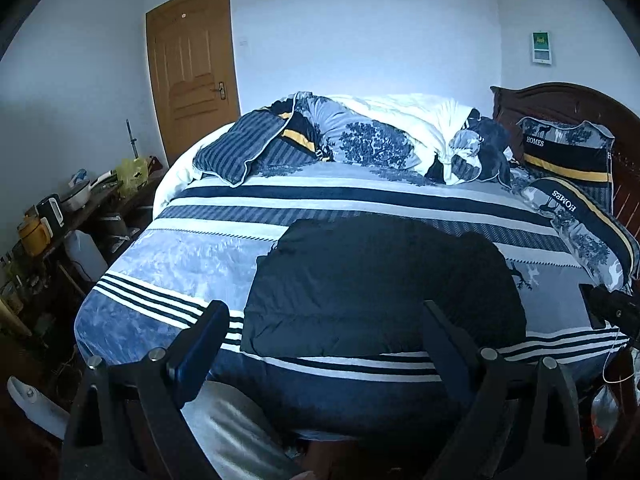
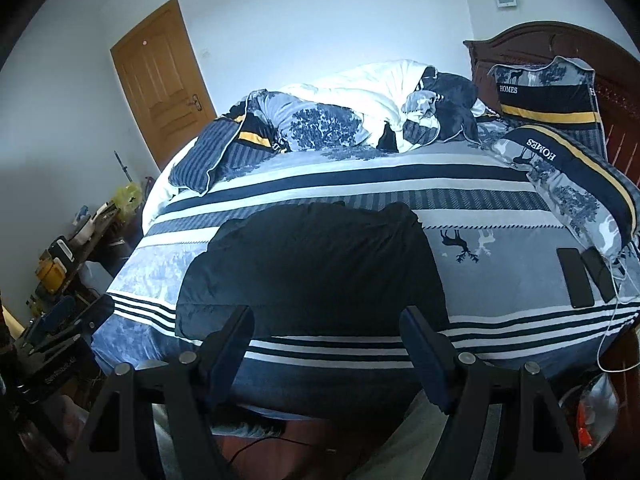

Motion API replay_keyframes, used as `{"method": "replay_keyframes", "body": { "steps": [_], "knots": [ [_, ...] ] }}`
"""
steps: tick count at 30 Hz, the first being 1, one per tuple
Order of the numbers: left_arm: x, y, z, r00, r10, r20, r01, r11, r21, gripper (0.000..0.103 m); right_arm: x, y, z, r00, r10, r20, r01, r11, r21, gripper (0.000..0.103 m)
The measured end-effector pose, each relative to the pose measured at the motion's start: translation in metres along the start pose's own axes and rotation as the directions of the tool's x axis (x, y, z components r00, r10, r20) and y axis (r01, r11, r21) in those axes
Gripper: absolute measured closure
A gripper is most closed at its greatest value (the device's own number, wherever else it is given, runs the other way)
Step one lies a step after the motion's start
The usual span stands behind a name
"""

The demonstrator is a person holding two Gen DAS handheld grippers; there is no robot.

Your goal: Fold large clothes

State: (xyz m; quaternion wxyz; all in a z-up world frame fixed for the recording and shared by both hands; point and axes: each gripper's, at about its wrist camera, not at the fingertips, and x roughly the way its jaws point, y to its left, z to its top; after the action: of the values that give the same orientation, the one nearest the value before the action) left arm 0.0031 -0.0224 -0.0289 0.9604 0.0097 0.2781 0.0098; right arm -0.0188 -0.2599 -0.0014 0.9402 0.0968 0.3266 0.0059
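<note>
Both grippers, left gripper (image 1: 326,336) and right gripper (image 2: 328,340), gape wide and empty at lower frame before the dark garment (image 1: 380,292). Only the right view shows two phones (image 2: 576,280), right of centre.

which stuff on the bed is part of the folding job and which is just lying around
Job:
- dark jacket, flat on the sheet
- left claw, open, empty
- right claw, open, empty

Lying about:
- two phones by the right edge
- pillows
- bunched duvet
- cluttered side table
</note>
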Motion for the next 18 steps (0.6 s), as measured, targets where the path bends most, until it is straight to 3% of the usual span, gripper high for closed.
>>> {"method": "replay_keyframes", "body": {
  "steps": [18],
  "knots": [
    [0.01, -0.003, 0.003, 1.0, -0.004, -0.017, 0.004, 1.0, 0.024, 0.009, 0.015, -0.003, 0.003, 1.0, -0.005, -0.02, 0.006, 1.0, 0.011, 0.025]
  ]
}}
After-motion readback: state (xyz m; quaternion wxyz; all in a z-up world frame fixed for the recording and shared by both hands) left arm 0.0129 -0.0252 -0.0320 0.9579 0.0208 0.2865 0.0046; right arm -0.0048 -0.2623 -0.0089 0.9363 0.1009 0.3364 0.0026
